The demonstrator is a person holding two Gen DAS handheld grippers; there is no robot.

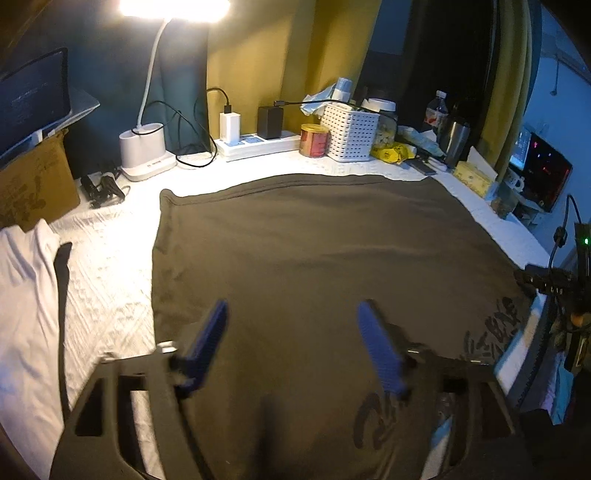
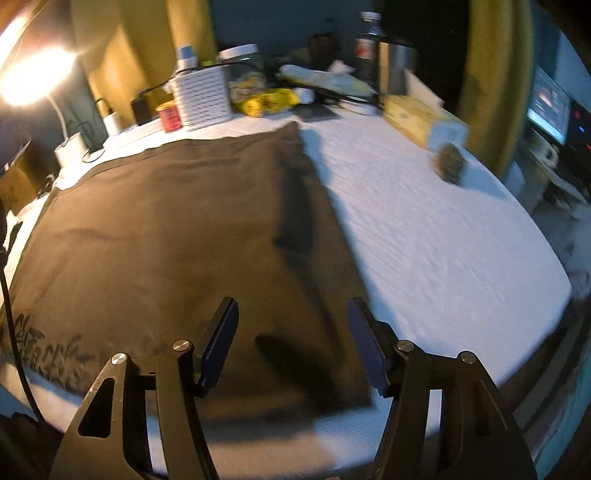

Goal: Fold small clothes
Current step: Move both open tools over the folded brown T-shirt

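Though blurred, dark script (unreadable) across olive garment (image 1: 314, 251).

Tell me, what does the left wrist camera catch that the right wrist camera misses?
Only the left wrist view shows the white garment at the far left, the power strip and the left gripper, open over the cloth. Only the right wrist view shows the bare white cover right of the shirt and the right gripper, also open and empty. Both show the brown shirt lying flat, the white basket and the lit lamp.
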